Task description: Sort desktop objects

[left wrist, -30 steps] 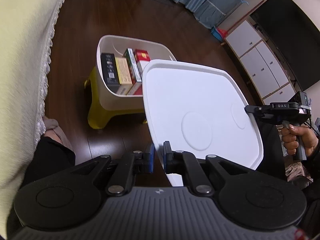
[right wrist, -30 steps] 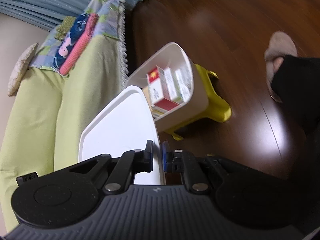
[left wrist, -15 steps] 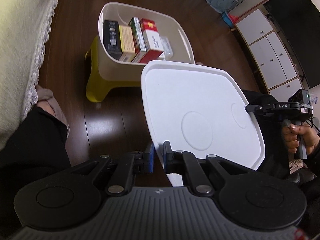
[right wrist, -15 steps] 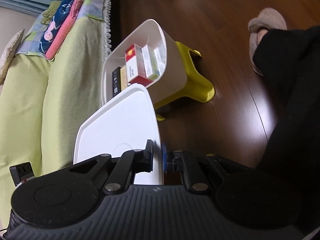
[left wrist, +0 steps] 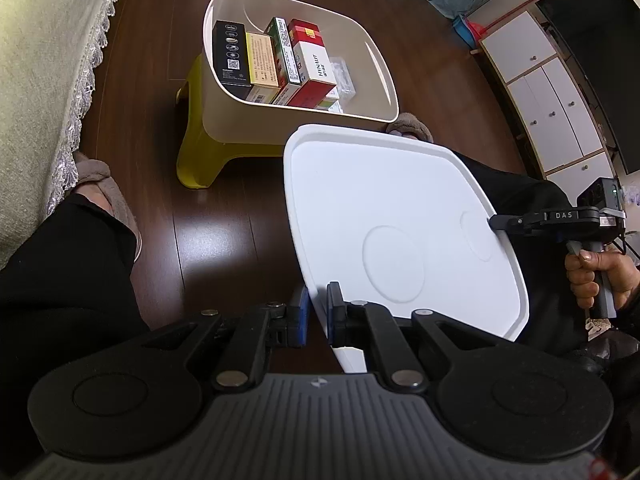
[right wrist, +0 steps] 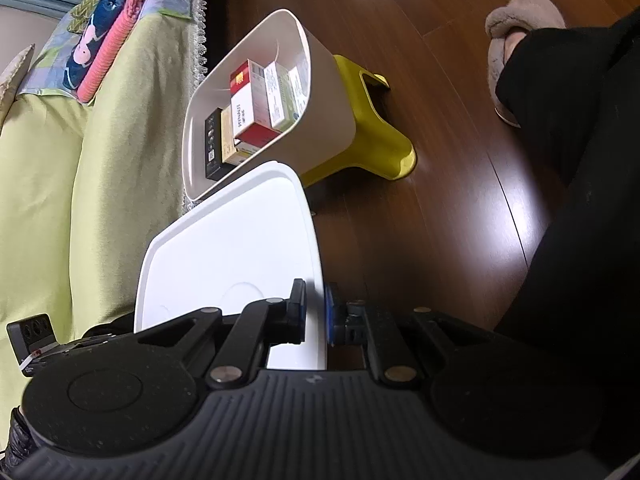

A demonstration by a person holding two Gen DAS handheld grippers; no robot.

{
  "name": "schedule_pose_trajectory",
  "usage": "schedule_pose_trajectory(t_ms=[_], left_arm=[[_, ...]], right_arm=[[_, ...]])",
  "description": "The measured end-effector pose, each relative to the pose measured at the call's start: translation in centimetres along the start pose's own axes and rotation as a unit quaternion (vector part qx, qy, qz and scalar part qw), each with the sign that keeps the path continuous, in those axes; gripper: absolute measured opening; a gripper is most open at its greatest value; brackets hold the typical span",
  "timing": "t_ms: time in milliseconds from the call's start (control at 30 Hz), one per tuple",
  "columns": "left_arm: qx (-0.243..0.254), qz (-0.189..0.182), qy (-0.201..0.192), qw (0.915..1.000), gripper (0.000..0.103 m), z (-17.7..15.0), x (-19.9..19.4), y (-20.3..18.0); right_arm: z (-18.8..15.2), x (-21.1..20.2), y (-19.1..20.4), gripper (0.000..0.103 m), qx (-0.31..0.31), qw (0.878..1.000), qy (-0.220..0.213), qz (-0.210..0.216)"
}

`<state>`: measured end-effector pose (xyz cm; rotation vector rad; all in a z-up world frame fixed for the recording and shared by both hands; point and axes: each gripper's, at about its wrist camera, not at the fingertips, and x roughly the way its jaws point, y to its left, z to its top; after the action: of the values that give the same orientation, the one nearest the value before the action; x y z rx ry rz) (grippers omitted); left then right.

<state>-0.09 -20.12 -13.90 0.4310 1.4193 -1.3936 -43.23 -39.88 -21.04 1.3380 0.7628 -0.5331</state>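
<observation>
lid (left wrist: 384, 200) is a flat white plastic panel, rounded corners, raised rim, two shallow moulded circles on the face. Held in the air, tilted, near the open bin (left wrist: 372, 68) but apart from it, not over the mouth yet

judgement on handling: thin and light, stiff enough to carry by its edges but likely to flex or twist if the two holds move out of step. Smooth glossy plastic, so it can slide in the pads if it tips. Not fragile. The rim is the only sensible place to pinch, opposite edges as now; the raised lip gives the pads something to bite

left gripper (left wrist: 316, 312) is clamped narrow on the near edge, blue pads either side of the rim. right gripper (right wrist: 314, 316) is likewise closed down on the opposite edge, with the lid edge running between its fingers; from the left view its tip sits at the rim by the smaller circle, person's hand (left wrist: 600, 276) on the handle

bin sits on a yellow stool (left wrist: 200, 152), already packed with upright boxes (left wrist: 276, 64) in a row, free space on one side. Boxes look below the bin rim, so I'd expect the lid to seat flat

around it: dark wood floor (left wrist: 160, 40), green sofa cover (right wrist: 60, 160) just beside the bin, slippered feet and dark trousers close to the stool
</observation>
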Motion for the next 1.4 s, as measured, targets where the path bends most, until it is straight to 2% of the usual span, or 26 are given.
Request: schedule_pose_trajectory(t_ms=[500,1000,1400], left_arm=[[-0.007,0.002,0.002,1.0,0.006,0.4,0.1,0.1],[-0.008,-0.001,-0.01,0.9999,0.006,1.7,0.2,-0.1],[0.003,-0.004,-0.033,0.9994,0.006,3.9,-0.3,0.1]], right_arm=[[0.6,0.7,-0.5,0.009,0.006,1.0,0.004,0.002],[2.0,0.3,0.0,0.009,0.001,1.0,-0.014,0.006],[4.0,-0.1,1.5,0.009,-0.014,0.999,-0.037,0.011]])
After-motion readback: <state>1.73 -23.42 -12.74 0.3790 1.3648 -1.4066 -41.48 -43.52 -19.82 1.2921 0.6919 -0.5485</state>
